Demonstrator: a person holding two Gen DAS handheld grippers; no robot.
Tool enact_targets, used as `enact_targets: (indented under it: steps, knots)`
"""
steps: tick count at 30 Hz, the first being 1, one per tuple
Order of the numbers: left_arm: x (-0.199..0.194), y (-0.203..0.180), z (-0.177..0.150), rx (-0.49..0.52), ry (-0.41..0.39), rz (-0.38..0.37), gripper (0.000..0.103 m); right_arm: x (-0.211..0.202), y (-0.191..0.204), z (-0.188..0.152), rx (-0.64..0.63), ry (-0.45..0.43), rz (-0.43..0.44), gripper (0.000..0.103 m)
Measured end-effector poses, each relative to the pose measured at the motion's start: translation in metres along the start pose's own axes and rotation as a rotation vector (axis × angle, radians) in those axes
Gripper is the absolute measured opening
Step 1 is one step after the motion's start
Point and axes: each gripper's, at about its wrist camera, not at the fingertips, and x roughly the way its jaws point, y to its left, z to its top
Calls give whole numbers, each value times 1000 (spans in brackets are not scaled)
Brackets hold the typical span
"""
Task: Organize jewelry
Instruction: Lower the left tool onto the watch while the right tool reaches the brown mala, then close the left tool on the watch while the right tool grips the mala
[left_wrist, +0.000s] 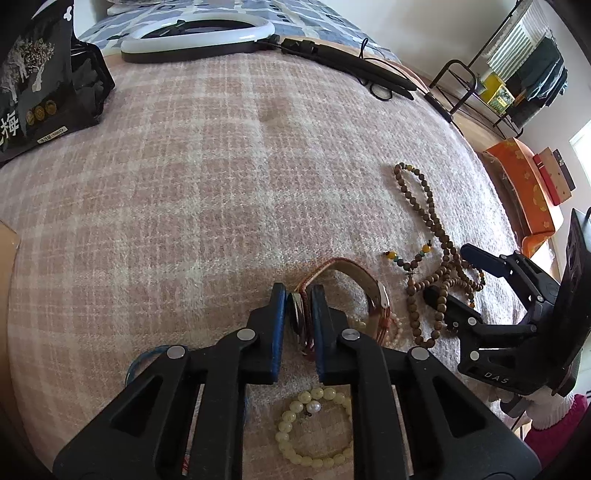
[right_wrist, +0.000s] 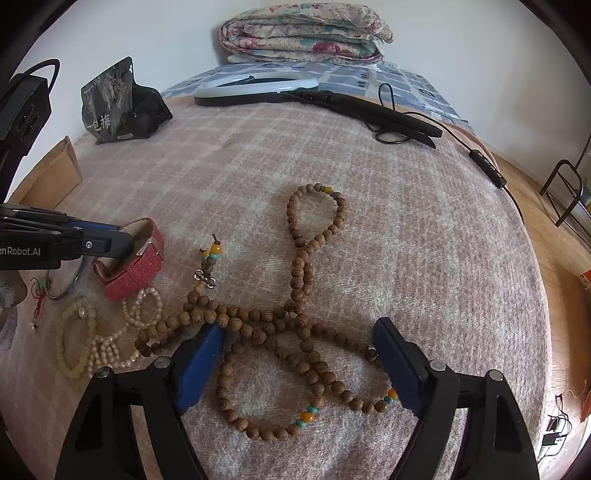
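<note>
My left gripper (left_wrist: 298, 295) is shut on a red-strapped watch (left_wrist: 354, 271); its dial stands edge-on between the blue pads, just above the pink plaid blanket (left_wrist: 221, 184). In the right wrist view that same left gripper (right_wrist: 127, 242) pinches the red watch (right_wrist: 136, 273). A long wooden bead necklace (right_wrist: 299, 258) lies looped and tangled on the blanket. My right gripper (right_wrist: 299, 326) is open, with its fingers either side of the tangled part of the necklace and its left pad against the beads. A pale yellow bead bracelet (left_wrist: 314, 428) and a pearl bracelet (right_wrist: 140, 314) lie close by.
A blue bangle (left_wrist: 147, 360) lies left of the left gripper. At the far edge are a ring light (right_wrist: 258, 86) with its folded stand, a black snack bag (right_wrist: 118, 103) and a cable remote (right_wrist: 487, 166). A cardboard box (right_wrist: 62, 173) stands left and an orange box (left_wrist: 517, 177) right.
</note>
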Motion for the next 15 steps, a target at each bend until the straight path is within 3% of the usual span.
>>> enact_targets:
  steps: [9,10,15]
  knots:
    - [-4,3,-1,-4,-17,13,9,-4,-7,2,43,-6,15,16]
    - [-5,3,-1,-4,-22,16,9,-5,-8,2,51,-8,12,11]
    - [-12,6,-2,-5,-42,26,9,-13,-11,3,71,-28,-4,11]
